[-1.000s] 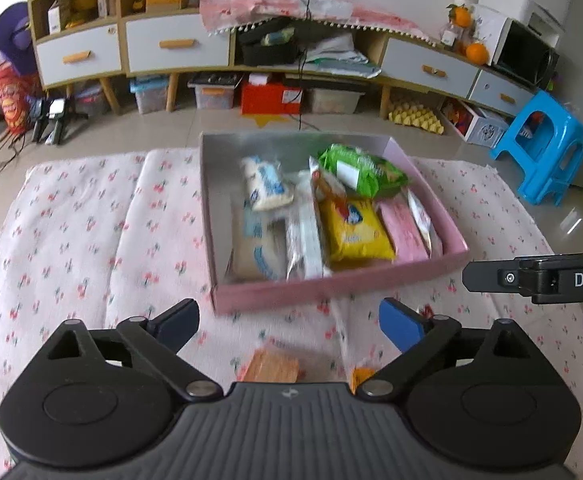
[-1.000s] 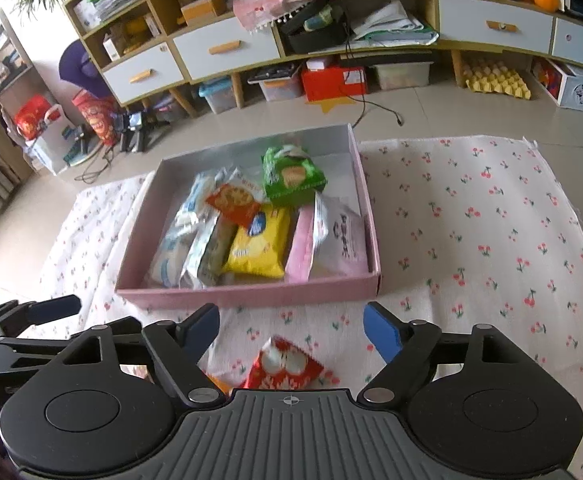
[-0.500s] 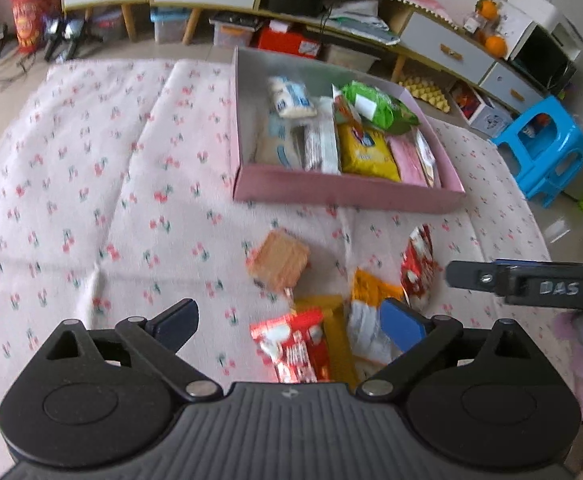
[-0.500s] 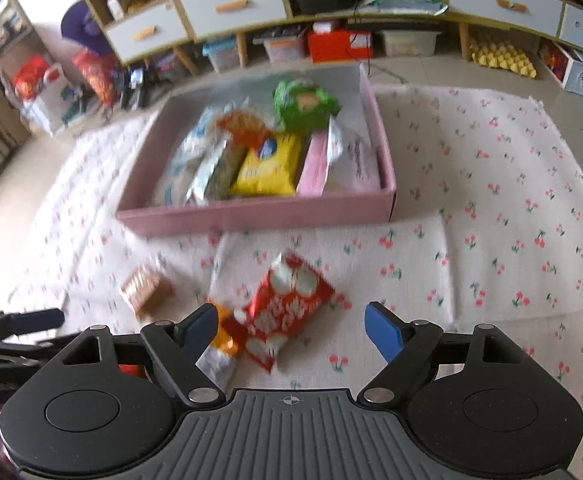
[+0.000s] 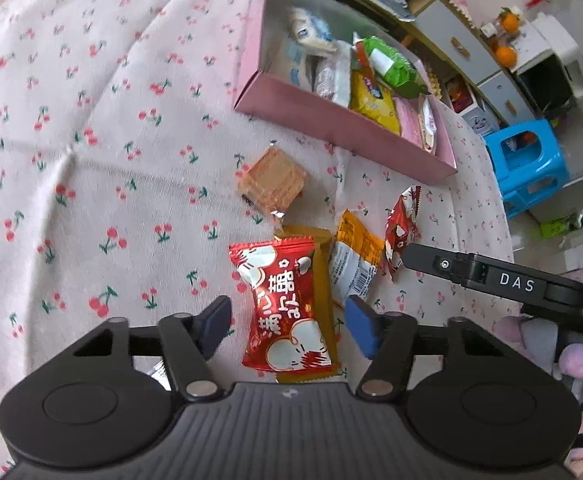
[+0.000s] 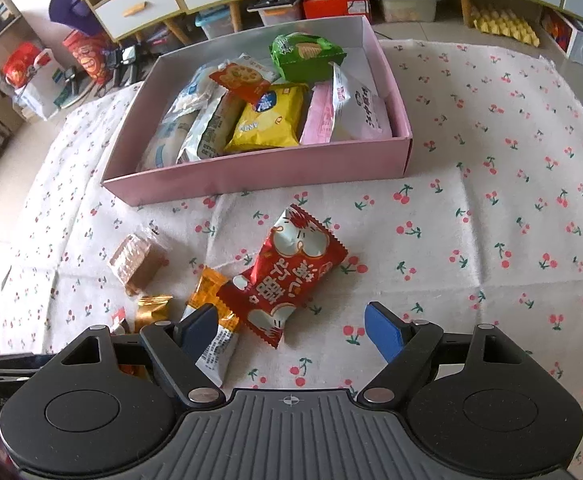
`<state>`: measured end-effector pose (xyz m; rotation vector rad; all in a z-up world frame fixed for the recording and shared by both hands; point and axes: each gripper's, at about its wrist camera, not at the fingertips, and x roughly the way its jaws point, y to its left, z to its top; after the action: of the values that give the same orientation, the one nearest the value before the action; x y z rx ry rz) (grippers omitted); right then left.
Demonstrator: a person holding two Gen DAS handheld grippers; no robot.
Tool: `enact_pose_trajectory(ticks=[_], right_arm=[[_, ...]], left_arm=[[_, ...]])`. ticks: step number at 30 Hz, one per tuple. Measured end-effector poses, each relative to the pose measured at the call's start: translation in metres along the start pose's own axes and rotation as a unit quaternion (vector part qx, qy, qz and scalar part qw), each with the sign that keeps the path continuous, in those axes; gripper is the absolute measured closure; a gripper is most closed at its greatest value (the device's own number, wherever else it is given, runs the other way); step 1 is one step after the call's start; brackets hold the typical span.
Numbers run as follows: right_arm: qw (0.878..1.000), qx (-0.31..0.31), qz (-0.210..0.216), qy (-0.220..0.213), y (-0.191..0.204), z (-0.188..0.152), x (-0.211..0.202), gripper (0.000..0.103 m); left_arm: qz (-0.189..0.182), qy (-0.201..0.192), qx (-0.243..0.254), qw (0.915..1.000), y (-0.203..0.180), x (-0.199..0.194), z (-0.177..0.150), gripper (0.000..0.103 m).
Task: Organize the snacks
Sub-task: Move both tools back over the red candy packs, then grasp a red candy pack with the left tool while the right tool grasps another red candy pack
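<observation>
A second before, my left view had been filled by the pink box, with the loose snacks barely showing at the bottom edge; by this moment I had tipped down over them. Going left to right in that view: the wafer pack (image 5: 272, 183) lay above centre, the red snack packet (image 5: 285, 306) sat low in the centre on a gold wrapper (image 5: 323, 280), and the orange packet (image 5: 353, 258) lay just right of it. My left gripper (image 5: 289, 326) was closing, the red packet between its pads but not yet pinched. The pink box (image 5: 343, 128), already part-filled, stood at upper right.

In the right view, a second red packet (image 6: 287, 276) lay at centre, and my right gripper (image 6: 291, 330) hung wide open below it, gripping nothing. I judged both pickups close, then a short carry to the box.
</observation>
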<state>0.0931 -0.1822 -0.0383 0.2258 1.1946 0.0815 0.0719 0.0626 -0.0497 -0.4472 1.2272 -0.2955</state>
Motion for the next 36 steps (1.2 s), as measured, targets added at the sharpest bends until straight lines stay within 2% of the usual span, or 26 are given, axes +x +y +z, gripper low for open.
enact_pose_trajectory(ticks=[5, 10, 14, 17, 20, 24, 28, 35, 36], right_arm=[[1.0, 0.014, 0.001, 0.003, -0.002, 0.003, 0.005, 0.021], [0.999, 0.048, 0.007, 0.007, -0.009, 0.005, 0.012, 0.021], [0.998, 0.069, 0.01, 0.007, -0.014, 0.006, 0.017, 0.021], [0.996, 0.086, 0.024, 0.009, -0.016, 0.007, 0.02, 0.021], [0.994, 0.104, 0.042, 0.009, -0.016, 0.007, 0.021, 0.021], [0.993, 0.112, 0.047, 0.005, -0.013, 0.009, 0.022, 0.021], [0.993, 0.11, 0.037, 0.0, -0.009, 0.009, 0.025, 0.022], [0.994, 0.11, 0.022, -0.01, -0.004, 0.006, 0.027, 0.044], [0.994, 0.104, 0.018, -0.012, -0.002, 0.006, 0.027, 0.049]], left_arm=[[-0.009, 0.011, -0.029, 0.9995, 0.008, 0.004, -0.002, 0.068], [-0.015, 0.009, -0.039, 0.9991, 0.012, 0.001, 0.0, 0.074], [-0.012, 0.002, -0.034, 0.9994, 0.013, -0.004, 0.001, 0.075], [0.009, -0.008, -0.011, 0.9999, 0.01, -0.008, 0.002, 0.075], [0.045, -0.029, 0.033, 0.998, 0.003, -0.012, 0.004, 0.075], [0.103, -0.058, 0.094, 0.9885, -0.007, -0.015, 0.004, 0.075], [0.137, -0.077, 0.132, 0.9787, -0.013, -0.015, 0.004, 0.075], [0.165, -0.085, 0.155, 0.9703, -0.014, -0.01, 0.004, 0.075], [0.167, -0.086, 0.156, 0.9696, -0.014, -0.009, 0.004, 0.075]])
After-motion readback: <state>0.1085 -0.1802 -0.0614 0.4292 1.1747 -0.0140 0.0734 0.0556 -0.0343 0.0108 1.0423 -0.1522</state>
